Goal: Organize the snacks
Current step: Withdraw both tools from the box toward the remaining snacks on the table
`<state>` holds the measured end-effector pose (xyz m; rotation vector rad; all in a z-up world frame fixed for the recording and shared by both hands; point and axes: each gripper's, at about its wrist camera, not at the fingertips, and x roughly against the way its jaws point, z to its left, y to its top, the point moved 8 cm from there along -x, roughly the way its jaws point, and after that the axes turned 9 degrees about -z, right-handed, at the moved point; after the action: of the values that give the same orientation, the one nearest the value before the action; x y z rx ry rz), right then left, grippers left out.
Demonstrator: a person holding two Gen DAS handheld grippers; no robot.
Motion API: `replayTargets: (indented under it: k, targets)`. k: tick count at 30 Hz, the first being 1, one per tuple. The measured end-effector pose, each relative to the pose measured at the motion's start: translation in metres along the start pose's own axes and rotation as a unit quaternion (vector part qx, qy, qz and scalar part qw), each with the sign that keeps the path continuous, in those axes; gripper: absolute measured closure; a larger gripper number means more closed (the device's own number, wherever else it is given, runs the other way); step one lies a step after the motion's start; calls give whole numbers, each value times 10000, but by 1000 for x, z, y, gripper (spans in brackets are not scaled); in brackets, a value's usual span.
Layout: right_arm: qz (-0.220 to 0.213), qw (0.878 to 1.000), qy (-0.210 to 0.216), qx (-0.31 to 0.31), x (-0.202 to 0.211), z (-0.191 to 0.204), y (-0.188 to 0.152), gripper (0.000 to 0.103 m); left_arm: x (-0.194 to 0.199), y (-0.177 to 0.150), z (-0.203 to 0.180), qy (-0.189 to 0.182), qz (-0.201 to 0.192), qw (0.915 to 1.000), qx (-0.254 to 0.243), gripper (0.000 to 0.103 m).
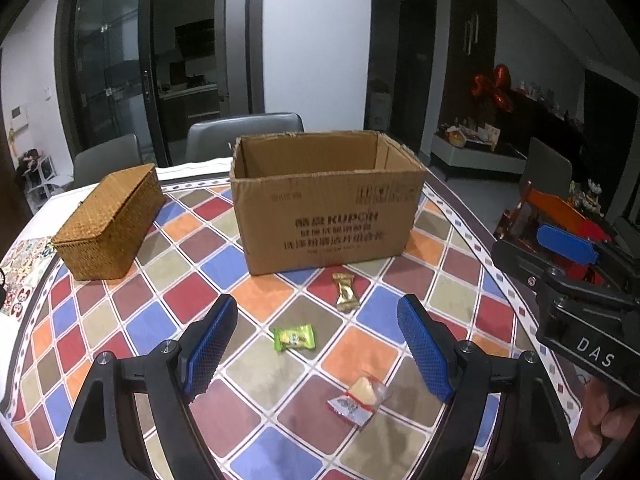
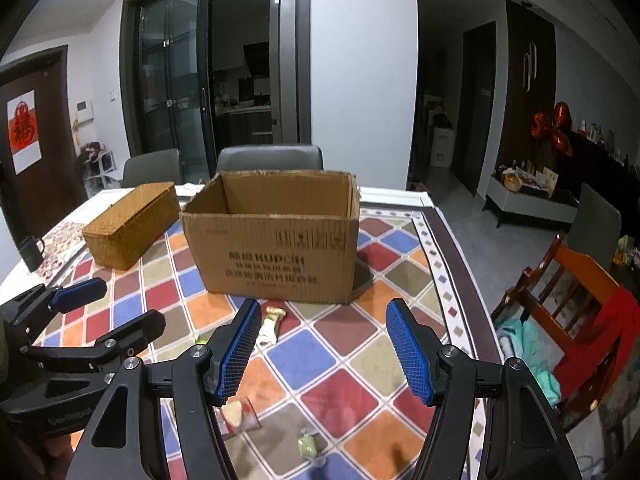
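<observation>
Both the left gripper [image 1: 316, 354] and right gripper [image 2: 320, 354] hang wide open and empty over the checkered table [image 1: 168, 300], where a green-wrapped candy [image 1: 294, 337], gold-wrapped candy [image 1: 345, 292] and clear-wrapped snack [image 1: 360, 398] lie loose before the open brown cardboard box [image 1: 326, 220], woven wicker basket [image 1: 110, 224] off left.

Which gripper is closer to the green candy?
Left. The left gripper hangs open with the green candy lying on the tablecloth between its fingers. The right gripper, also open, sits off to the candy's right, where it is mostly hidden behind a finger.
</observation>
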<state>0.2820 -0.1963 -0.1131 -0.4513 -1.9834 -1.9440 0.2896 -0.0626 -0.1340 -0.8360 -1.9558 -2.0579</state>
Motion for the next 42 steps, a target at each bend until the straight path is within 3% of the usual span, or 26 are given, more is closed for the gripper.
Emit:
replayTargets:
  k: [42]
  targets:
    - [923, 9956, -130, -119, -20, -5, -98, 37, -42, -98, -24, -481, 973, 9933, -404, 22]
